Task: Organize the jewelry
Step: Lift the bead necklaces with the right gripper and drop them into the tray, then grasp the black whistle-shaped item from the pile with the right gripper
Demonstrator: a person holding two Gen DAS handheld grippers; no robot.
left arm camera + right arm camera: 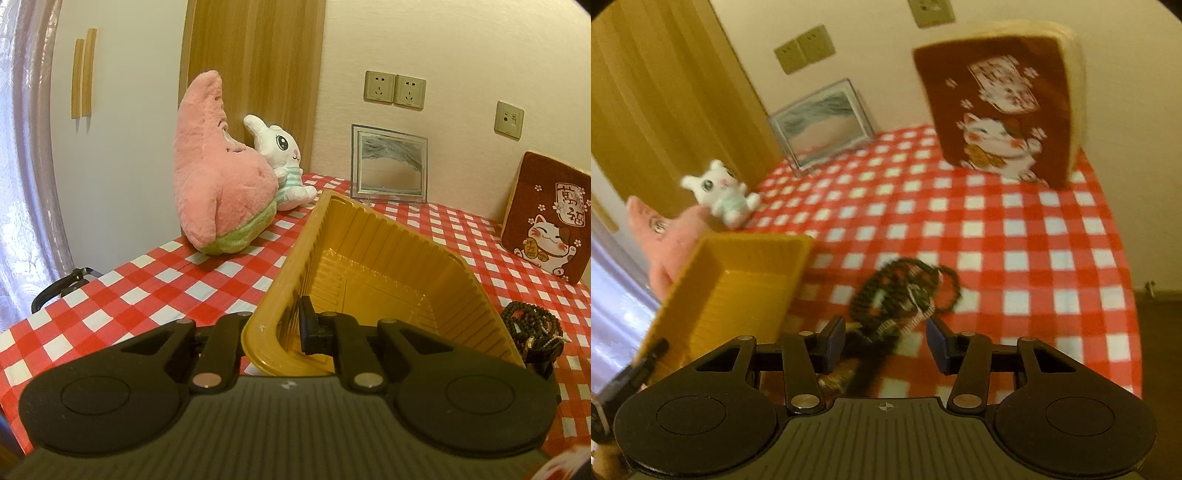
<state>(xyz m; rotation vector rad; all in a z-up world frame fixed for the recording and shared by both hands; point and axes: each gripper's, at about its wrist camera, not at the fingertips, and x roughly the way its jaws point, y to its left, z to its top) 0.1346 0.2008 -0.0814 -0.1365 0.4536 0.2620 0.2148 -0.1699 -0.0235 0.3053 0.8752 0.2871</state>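
A yellow plastic tray (373, 258) sits tilted on the checked tablecloth. My left gripper (284, 328) is shut on the tray's near wall, one finger (308, 325) inside it, the other hidden outside. A pile of dark bead necklaces and jewelry (535, 325) lies on the cloth right of the tray. In the right wrist view the jewelry pile (905, 295) lies just ahead of and between the fingers of my right gripper (886, 341), which is open. The tray (738, 288) is to its left.
A pink star plush (218, 173) and a white bunny plush (284, 162) stand at the back left. A framed sand picture (388, 166) leans on the wall. A brown lucky-cat cushion (546, 218) stands at the right, near the table edge (1123, 258).
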